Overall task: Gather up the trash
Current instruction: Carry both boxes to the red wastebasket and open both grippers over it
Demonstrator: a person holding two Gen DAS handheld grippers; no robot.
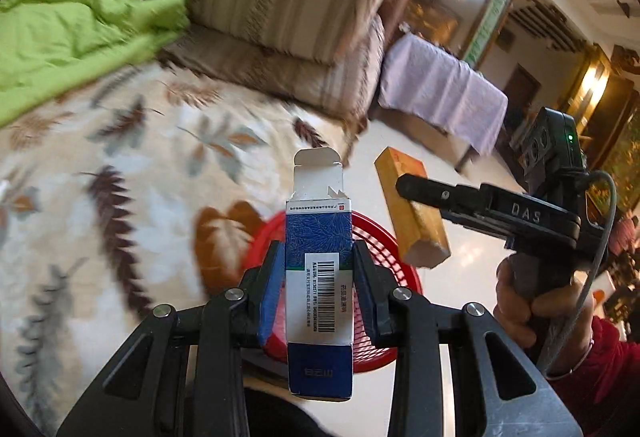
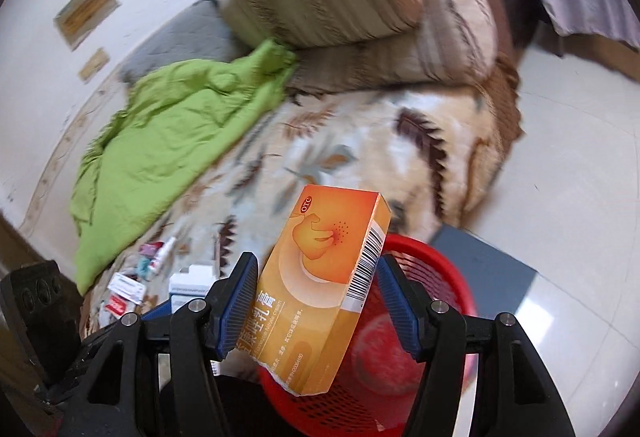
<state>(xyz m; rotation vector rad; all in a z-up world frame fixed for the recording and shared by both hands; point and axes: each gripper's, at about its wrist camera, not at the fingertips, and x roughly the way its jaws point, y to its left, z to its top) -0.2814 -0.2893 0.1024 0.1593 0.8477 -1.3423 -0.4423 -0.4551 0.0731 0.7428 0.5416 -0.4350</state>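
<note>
Blue and white carton [image 1: 319,289] stands upright at lower centre of the left view, squeezed between both pads of the left gripper [image 1: 319,297], above the red basket [image 1: 384,325]. At lower centre of the right view, the right gripper [image 2: 316,301] pinches the tilted orange carton [image 2: 320,289] over the same basket [image 2: 432,277] beside the bed [image 2: 360,141].

The blue box [image 1: 319,277] has a white band with a black barcode, a thin green stripe and a white flap. The orange box [image 2: 320,289] shades to yellow and carries a white barcode strip. The basket [image 2: 416,341] is red mesh. The blanket [image 2: 168,141] is lime green, the bedspread [image 1: 132,165] cream with brown and grey leaves. The fingers [image 2: 236,301] have blue ribbed pads on black.
</note>
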